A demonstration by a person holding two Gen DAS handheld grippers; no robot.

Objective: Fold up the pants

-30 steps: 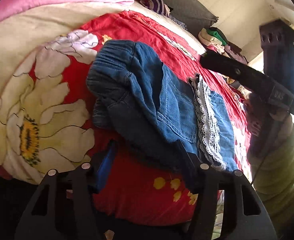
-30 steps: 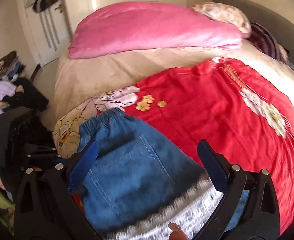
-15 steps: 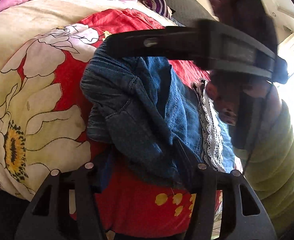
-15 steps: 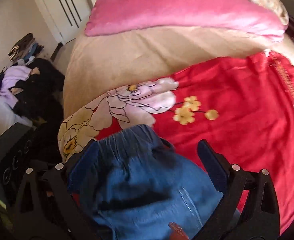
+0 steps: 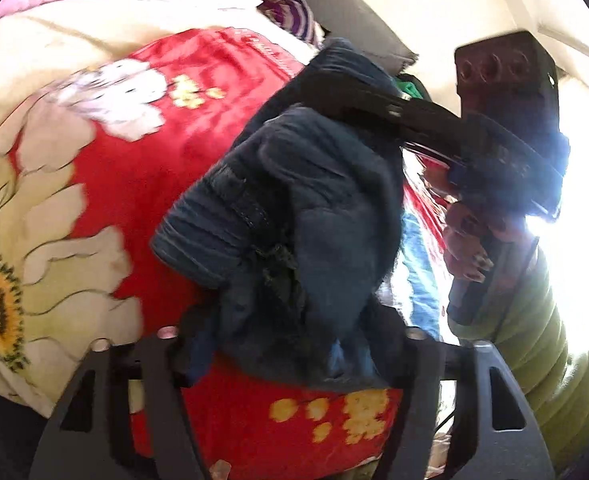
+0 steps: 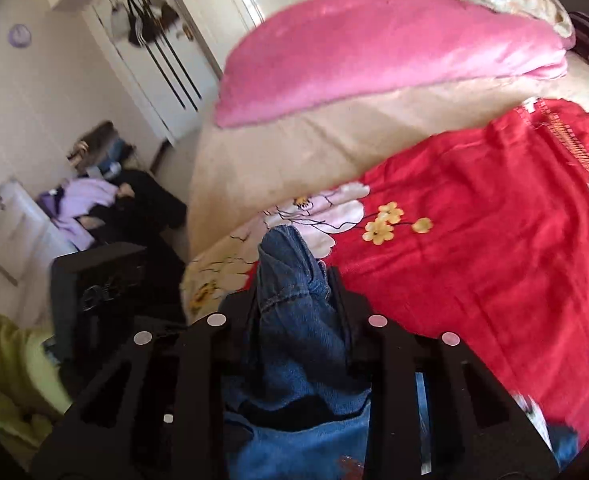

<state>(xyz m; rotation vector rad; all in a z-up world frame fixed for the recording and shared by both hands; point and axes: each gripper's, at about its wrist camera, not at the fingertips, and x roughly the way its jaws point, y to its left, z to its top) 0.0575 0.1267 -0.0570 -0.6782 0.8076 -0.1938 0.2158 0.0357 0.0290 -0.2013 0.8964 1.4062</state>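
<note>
right wrist: denim now pinched

right wrist view shows my right claw [image 6: 294, 300] has gone from spread to clamped on the blue denim pants [image 6: 290, 280], lifted above the red floral blanket [image 6: 474, 240]. my left claw [image 5: 290, 344] also grips the bundle; a fold can begin.

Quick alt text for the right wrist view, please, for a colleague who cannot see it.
The right tongs are shut on a bunched fold of blue denim pants, lifted above a red floral bedspread. A pink blanket lies beyond, and white wardrobe doors stand behind.
</note>
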